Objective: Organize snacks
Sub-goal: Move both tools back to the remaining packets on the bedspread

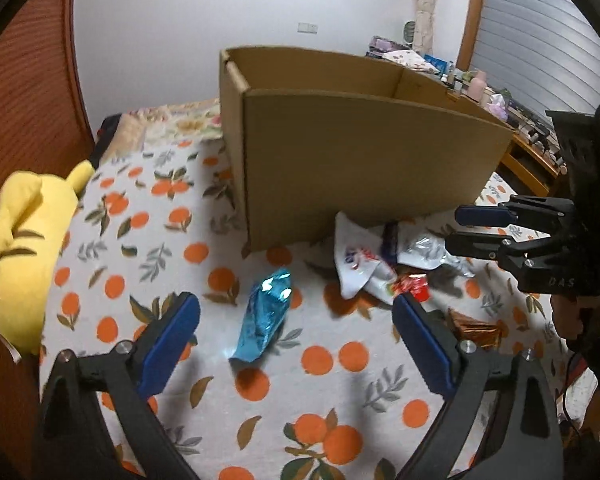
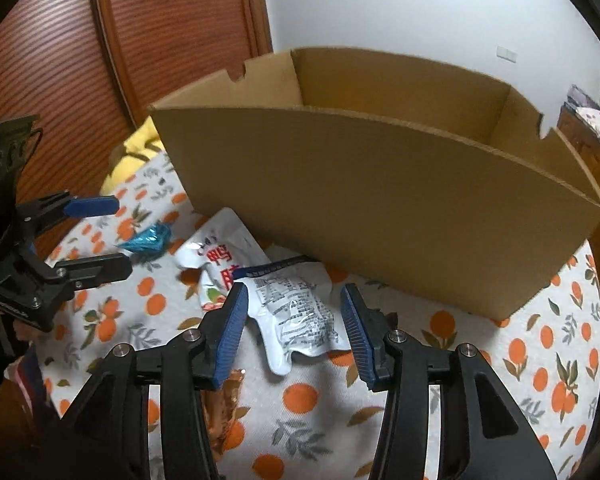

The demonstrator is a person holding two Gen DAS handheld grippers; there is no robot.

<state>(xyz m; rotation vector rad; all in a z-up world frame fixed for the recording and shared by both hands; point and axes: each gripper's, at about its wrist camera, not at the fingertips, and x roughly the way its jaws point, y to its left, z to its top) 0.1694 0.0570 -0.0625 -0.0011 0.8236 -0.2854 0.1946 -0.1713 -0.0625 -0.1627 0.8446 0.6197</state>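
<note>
A crinkled blue foil snack (image 1: 264,320) lies on the orange-print bedspread (image 1: 148,240), between the wide-apart fingers of my left gripper (image 1: 296,312), which is open and not touching it. My right gripper (image 2: 294,308) is open, with a silver-white printed packet (image 2: 296,312) lying between its blue pads; I see no pad pressing on it. A white packet with red characters (image 2: 220,256) lies just left of the silver one. The open cardboard box (image 1: 360,168) stands behind the snacks. From the right wrist view, the left gripper (image 2: 108,236) hovers by the blue foil snack (image 2: 148,240).
A small red snack (image 1: 414,284) and a brown-orange foil wrapper (image 1: 476,328) lie near the right finger. A yellow plush toy (image 1: 24,248) sits at the bed's left edge by a wooden panel. A cluttered desk (image 1: 520,136) stands behind the box.
</note>
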